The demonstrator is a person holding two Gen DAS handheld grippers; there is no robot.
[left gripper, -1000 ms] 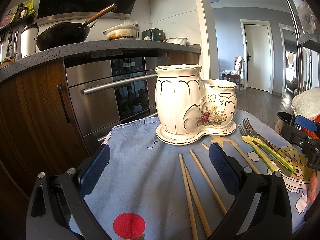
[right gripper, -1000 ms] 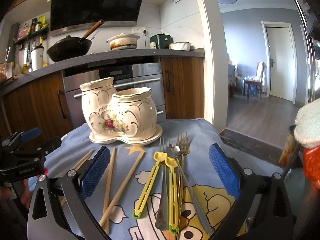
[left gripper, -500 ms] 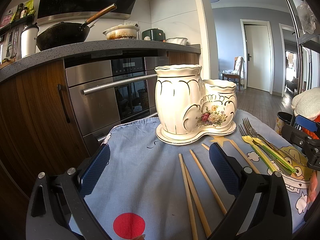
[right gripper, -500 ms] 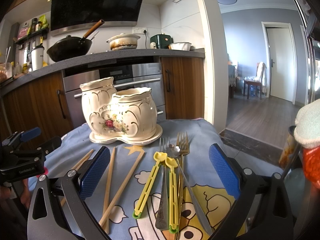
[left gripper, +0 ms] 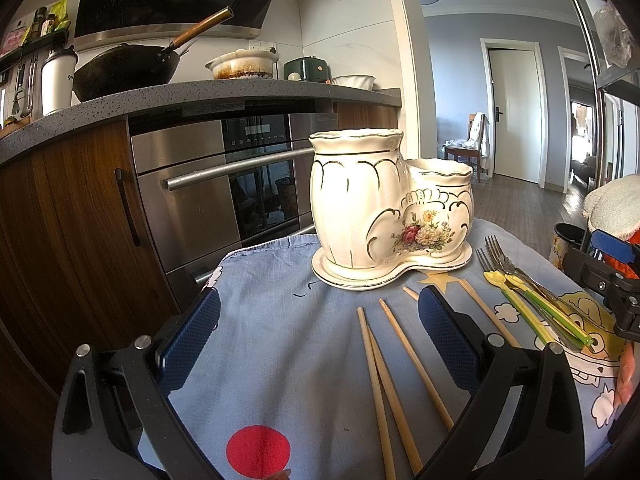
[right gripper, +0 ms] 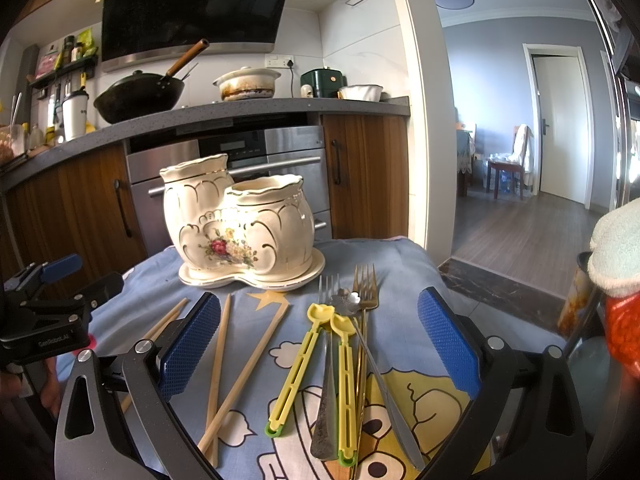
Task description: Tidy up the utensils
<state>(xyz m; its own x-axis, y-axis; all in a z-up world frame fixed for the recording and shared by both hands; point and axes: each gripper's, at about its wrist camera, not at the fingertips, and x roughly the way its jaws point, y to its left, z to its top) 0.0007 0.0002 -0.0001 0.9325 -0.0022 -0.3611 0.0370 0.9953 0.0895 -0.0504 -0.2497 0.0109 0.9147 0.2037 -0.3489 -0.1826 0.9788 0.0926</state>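
A cream ceramic twin-pot utensil holder [left gripper: 384, 208] [right gripper: 240, 224] with a flower motif stands empty on the blue cartoon cloth. Several wooden chopsticks [left gripper: 384, 376] [right gripper: 236, 364] lie loose in front of it. To their right lie two yellow-green utensils [right gripper: 316, 364] [left gripper: 536, 312], two forks [right gripper: 365, 284] [left gripper: 494, 252] and a metal spoon [right gripper: 376, 352]. My left gripper [left gripper: 316, 344] is open above the cloth, its right finger over the chopsticks. Open too, my right gripper [right gripper: 316, 348] hovers over the yellow utensils and forks, holding nothing.
The blue cloth [left gripper: 280, 340] covers a small table, with its far edge just behind the holder. Beyond stand a steel oven [left gripper: 216, 192], wooden cabinets and a counter with a wok [left gripper: 124, 72]. A cup with a fluffy cover [right gripper: 612, 248] sits at the right.
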